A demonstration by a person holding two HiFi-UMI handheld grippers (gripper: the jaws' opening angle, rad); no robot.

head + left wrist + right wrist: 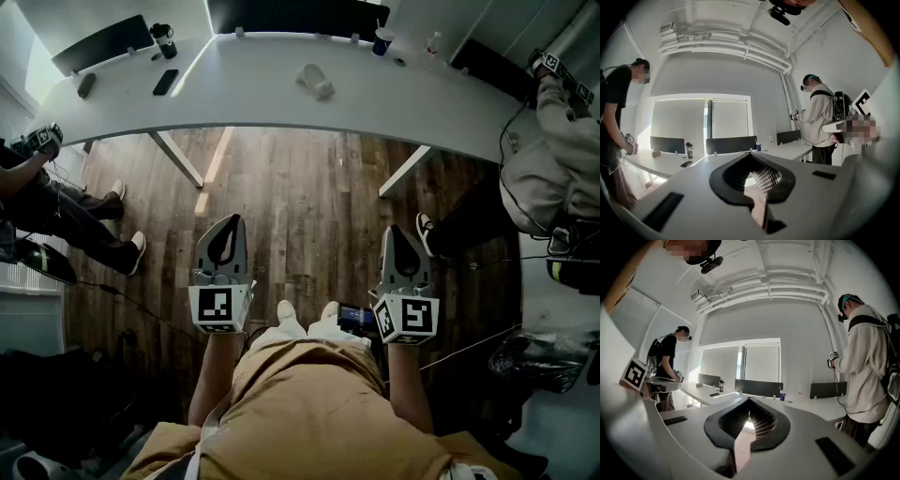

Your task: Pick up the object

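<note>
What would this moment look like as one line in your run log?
pick: not yet done | left gripper: fingers shut, empty | right gripper: fingers shut, empty | both: over wooden floor, short of white table

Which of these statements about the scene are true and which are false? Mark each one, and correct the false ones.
1. The left gripper and the right gripper both have their jaws shut, with nothing between them. True.
2. The left gripper rests on the white table. False: it is held over the wooden floor, short of the table.
3. A black phone lies flat on the table. True.
4. The blue cup stands on the floor. False: it stands on the table, near its far edge.
</note>
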